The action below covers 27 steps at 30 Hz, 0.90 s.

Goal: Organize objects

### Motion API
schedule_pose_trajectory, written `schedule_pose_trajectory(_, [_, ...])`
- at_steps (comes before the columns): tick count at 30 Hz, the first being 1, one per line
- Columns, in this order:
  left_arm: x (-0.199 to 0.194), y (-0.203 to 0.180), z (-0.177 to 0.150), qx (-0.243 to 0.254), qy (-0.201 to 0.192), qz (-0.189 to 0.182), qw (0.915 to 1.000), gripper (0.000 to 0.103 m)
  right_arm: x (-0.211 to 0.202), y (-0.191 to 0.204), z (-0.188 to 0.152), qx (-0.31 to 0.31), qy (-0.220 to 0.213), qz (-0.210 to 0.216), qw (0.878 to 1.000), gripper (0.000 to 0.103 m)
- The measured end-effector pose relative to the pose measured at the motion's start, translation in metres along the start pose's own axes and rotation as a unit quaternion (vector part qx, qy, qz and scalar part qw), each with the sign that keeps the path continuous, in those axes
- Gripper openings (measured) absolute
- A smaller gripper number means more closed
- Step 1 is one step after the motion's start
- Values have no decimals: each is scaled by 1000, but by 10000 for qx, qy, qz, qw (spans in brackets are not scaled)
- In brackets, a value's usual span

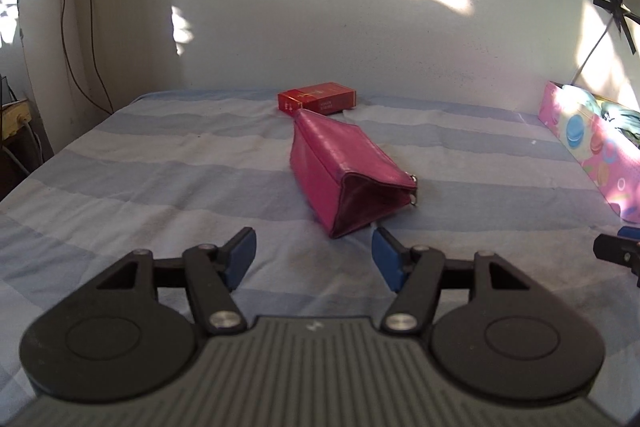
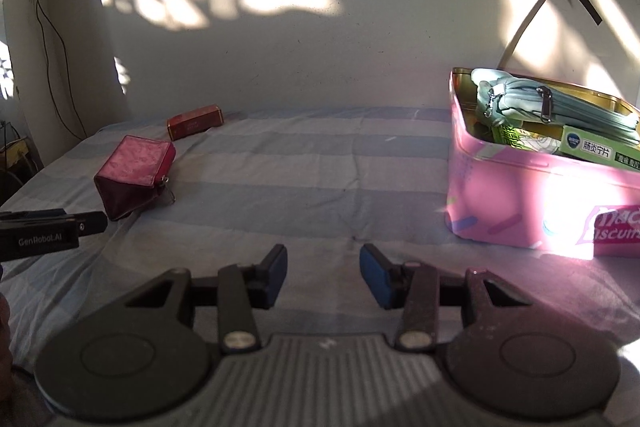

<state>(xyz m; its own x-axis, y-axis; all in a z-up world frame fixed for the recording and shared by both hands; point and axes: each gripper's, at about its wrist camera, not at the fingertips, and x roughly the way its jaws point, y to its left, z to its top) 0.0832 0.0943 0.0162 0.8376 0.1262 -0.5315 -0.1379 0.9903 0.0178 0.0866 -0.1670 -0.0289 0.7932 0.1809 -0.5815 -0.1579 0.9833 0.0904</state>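
Grasping the pouch [image 1: 344, 167] looks like the step in hand, and it goes best if the left gripper [image 1: 314, 259] closes across the narrow width at the near end, not along the length. The pouch lies mid-bed, long axis running from the near edge toward the wall, zip-pull end nearest the gripper. Just behind it, near the bed's far edge, sits a red box [image 1: 317, 98]. The tin [image 2: 540, 195] stands toward the right edge. Both grippers' jaws stand apart, empty; the right gripper [image 2: 323, 273] hovers over bare sheet.
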Motion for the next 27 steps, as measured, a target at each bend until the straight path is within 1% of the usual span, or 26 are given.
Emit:
schedule_pose_trajectory(5, [5,22,2,-308,5,125,9994,66,6,12,4,-101,19,180,9998,43])
schedule_pose_trajectory(10, [7,35,5,-466,-108,278,9985,67,7,27,8,-143,-40,620,9980,45])
schedule_pose_trajectory(15, [11,48,5,-873,-119,287,9957,67,10,55,21,-470,-114,951,9943,46])
schedule_pose_trajectory(19, [14,62,5,-1296,-41,194,9914,67,25,78,36,-622,-77,1283,9898,46])
schedule_pose_trajectory(20, [16,64,4,-1372,-18,181,9904,67,30,84,39,-703,-56,1327,9886,46])
schedule_pose_trajectory(23, [19,67,4,-1497,55,97,9887,67,50,103,43,-1046,87,1250,9866,46])
schedule_pose_trajectory(25, [20,66,3,-1482,63,80,9889,68,61,112,45,-1177,155,1319,9841,46])
schedule_pose_trajectory(27, [21,64,4,-1416,37,65,9899,68,68,120,46,-1365,147,1301,9819,46])
